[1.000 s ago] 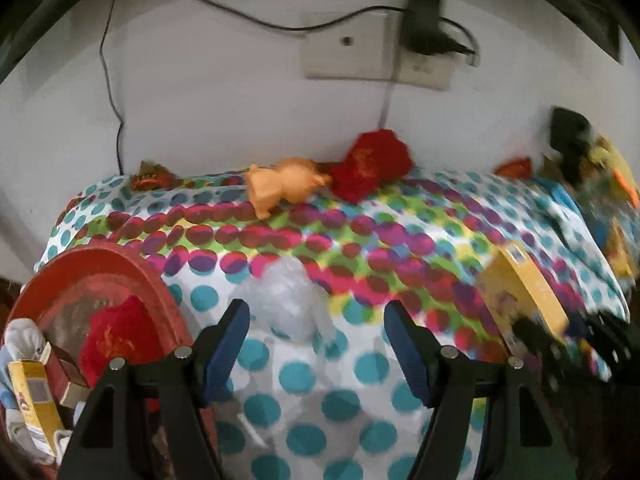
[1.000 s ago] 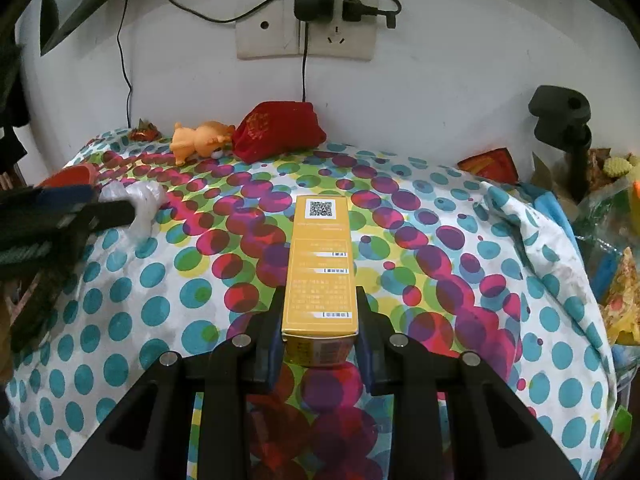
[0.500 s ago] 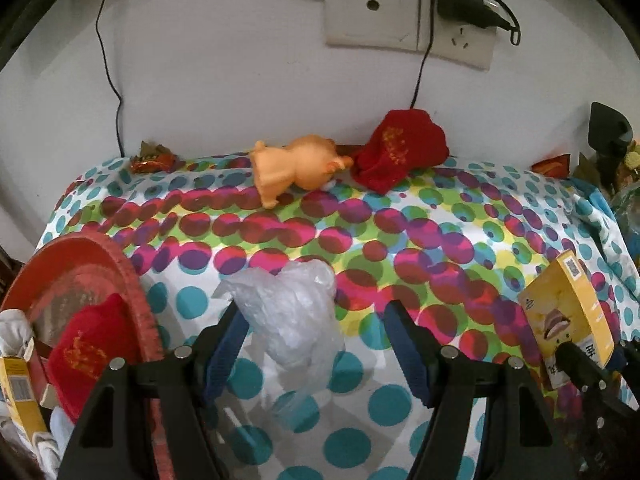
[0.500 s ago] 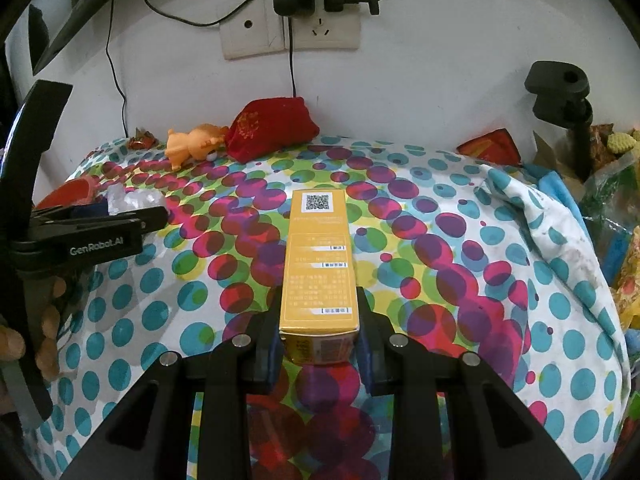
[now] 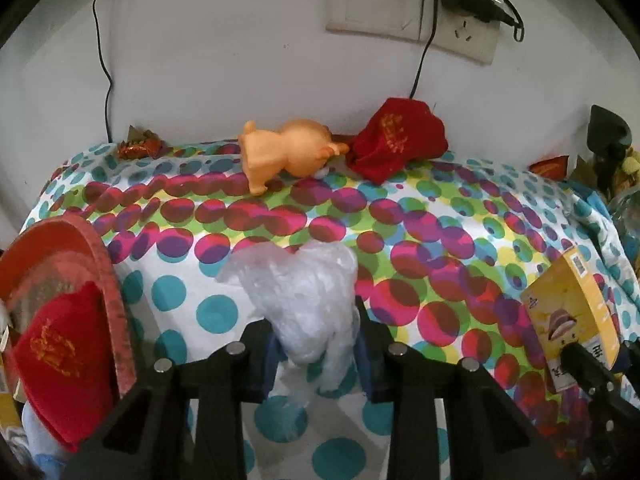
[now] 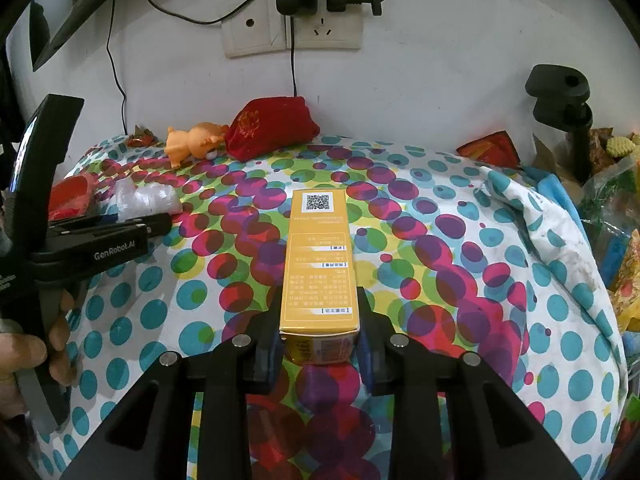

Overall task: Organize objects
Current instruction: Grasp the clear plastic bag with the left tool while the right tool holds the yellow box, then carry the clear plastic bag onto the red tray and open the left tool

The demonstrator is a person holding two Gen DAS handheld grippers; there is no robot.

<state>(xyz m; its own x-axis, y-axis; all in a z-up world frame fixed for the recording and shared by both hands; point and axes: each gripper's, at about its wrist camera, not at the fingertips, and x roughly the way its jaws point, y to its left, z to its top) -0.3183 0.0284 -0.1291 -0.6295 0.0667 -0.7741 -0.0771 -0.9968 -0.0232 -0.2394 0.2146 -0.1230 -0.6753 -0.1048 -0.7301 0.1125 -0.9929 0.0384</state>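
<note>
A crumpled clear plastic bag (image 5: 296, 292) lies on the dotted cloth (image 5: 420, 240). My left gripper (image 5: 314, 336) has its jaws closing on the bag, and both pads press into its near end. From the right wrist view the same bag (image 6: 144, 198) shows at the left gripper (image 6: 156, 220), which a hand holds. My right gripper (image 6: 319, 320) is shut on a yellow carton (image 6: 318, 252) with a QR code on its far end. The carton (image 5: 568, 312) also appears at the right of the left wrist view.
A red tray (image 5: 108, 280) at the left holds a red pouch (image 5: 60, 360) and other items. An orange toy pig (image 5: 288, 152), a second red pouch (image 5: 400, 140) and a wrapper (image 5: 140, 146) lie by the wall. Bags (image 6: 608, 208) and a black stand (image 6: 568, 120) crowd the right.
My left gripper came down over the plastic bag and its wide-open jaws closed onto it. The right gripper kept still with the yellow carton.
</note>
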